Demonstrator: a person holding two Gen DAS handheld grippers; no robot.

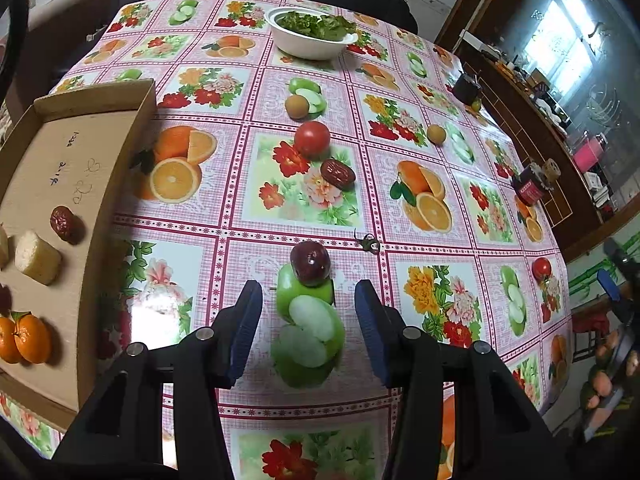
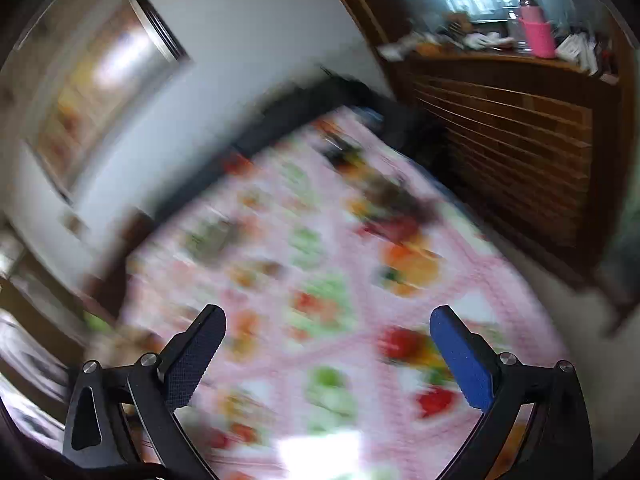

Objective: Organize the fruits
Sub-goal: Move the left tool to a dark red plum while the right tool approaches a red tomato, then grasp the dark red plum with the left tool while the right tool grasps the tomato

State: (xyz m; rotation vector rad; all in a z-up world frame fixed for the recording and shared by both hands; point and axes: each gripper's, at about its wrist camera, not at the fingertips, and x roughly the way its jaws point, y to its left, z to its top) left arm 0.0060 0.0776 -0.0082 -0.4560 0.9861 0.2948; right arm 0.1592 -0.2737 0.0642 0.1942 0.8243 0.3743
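In the left wrist view my left gripper [image 1: 308,292] is open and empty, low over the table. A dark red jujube [image 1: 310,263] lies just ahead of its fingertips. Further on lie another jujube [image 1: 338,174], a red tomato [image 1: 312,138], two small brown round fruits [image 1: 297,106] [image 1: 436,134] and a small tomato [image 1: 541,267] at the right edge. A cardboard tray [image 1: 120,168] on the left holds a jujube [image 1: 64,222], two oranges [image 1: 24,338] and a pale cylindrical piece [image 1: 38,258]. My right gripper [image 2: 328,314] is open and empty above the table; that view is blurred.
A white bowl of green leaves [image 1: 310,38] stands at the far side of the table. A dark jar [image 1: 466,88] and a red-labelled jar [image 1: 530,188] stand near the right edge. A wooden cabinet [image 2: 520,140] stands beyond the table. The fruit-print tablecloth [image 1: 224,216] covers the table.
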